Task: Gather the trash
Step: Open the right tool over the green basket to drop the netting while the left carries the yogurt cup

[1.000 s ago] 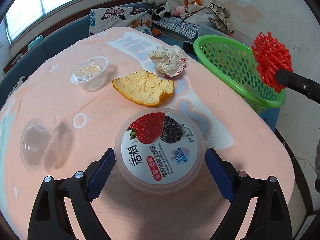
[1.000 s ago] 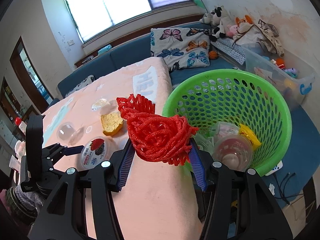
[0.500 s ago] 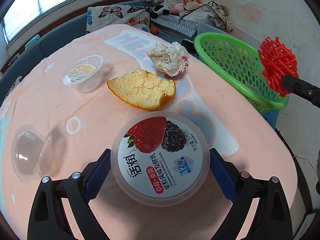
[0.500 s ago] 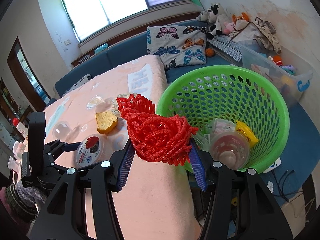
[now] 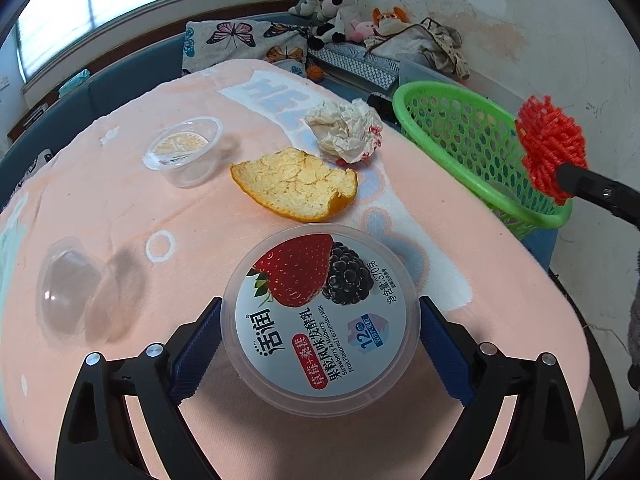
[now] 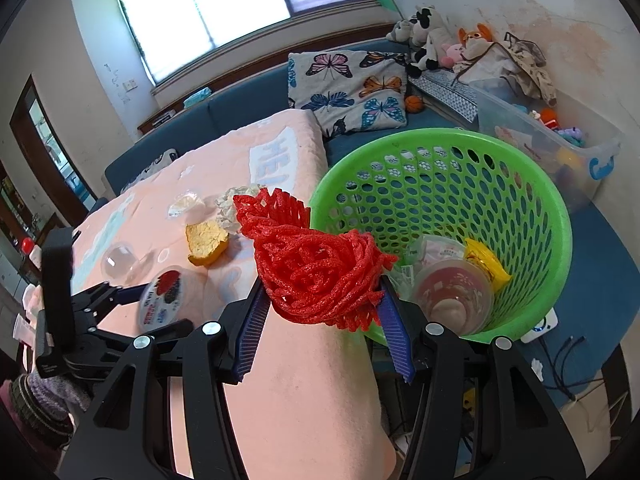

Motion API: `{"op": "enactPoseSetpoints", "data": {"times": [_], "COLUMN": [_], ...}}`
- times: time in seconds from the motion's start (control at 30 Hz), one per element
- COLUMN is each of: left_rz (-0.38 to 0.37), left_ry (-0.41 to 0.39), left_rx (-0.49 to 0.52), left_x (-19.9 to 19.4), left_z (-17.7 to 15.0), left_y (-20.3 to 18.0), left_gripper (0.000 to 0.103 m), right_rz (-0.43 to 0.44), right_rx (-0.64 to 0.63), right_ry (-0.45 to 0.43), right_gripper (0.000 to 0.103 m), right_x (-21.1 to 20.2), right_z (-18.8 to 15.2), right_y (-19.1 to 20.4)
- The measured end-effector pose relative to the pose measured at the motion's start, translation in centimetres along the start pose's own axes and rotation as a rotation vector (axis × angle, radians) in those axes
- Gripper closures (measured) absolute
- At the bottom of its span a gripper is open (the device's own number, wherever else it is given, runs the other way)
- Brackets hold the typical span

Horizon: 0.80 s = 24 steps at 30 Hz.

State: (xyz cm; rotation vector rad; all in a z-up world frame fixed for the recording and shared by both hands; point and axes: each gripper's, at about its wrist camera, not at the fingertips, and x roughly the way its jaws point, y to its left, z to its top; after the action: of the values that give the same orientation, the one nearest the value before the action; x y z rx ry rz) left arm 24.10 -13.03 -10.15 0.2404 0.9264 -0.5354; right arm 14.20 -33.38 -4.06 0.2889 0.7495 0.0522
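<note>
Between the left tongs point(image 5: 320, 344), the yogurt tub point(image 5: 320, 320) sits with both blue pads against its sides, gripped at wide opening, just above the pink worktop point(image 5: 120, 216). Right tongs point(image 6: 324, 320) are partly closed on a red mesh net point(image 6: 316, 272), bunched between the pads, beside the rim of the green basket point(image 6: 520, 184).

Left wrist view only: orange peel point(image 5: 294, 190), crumpled paper point(image 5: 346, 134), small clear cup point(image 5: 184, 152) and clear dome lid point(image 5: 70, 300) in detail on the worktop. Right wrist view only: basket interior, holding a clear cup point(image 6: 452, 300) and a yellow wrapper point(image 6: 486, 264).
</note>
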Motion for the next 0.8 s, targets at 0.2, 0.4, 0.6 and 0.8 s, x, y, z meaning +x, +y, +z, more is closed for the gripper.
{"op": "enactPoseSetpoints", "data": {"times": [0.2,0.4,0.6,0.8], "left_rz": [-0.018,-0.036,-0.06,-0.07], "left_ry": [-0.045,-0.096,-0.134,-0.154], "left_rx": [-0.025,-0.022,-0.016,0.0], "left_x": [-2.8,-5.3,-6.6,-7.0], "left_z": [0.0,1.0,2.4,3.9], "left_y": [0.3,0.0,-1.0,-2.2], "left_gripper": [0.013,0.013,0.013,0.013], "right_rz": [-0.013,-0.067,-0.137,-0.173], "right_rx": [0.024,0.034,0.061,0.107], "right_ry": [-0.008,-0.028,-0.023,-0.024], "right_gripper": [0.047,0.047,0.047,0.041], "right_x": [-0.4,-1.1,-0.9,-0.6], "right_z": [0.4,1.6,2.9,3.4], "right_y": [-1.2,-3.3,-6.5,-9.3]}}
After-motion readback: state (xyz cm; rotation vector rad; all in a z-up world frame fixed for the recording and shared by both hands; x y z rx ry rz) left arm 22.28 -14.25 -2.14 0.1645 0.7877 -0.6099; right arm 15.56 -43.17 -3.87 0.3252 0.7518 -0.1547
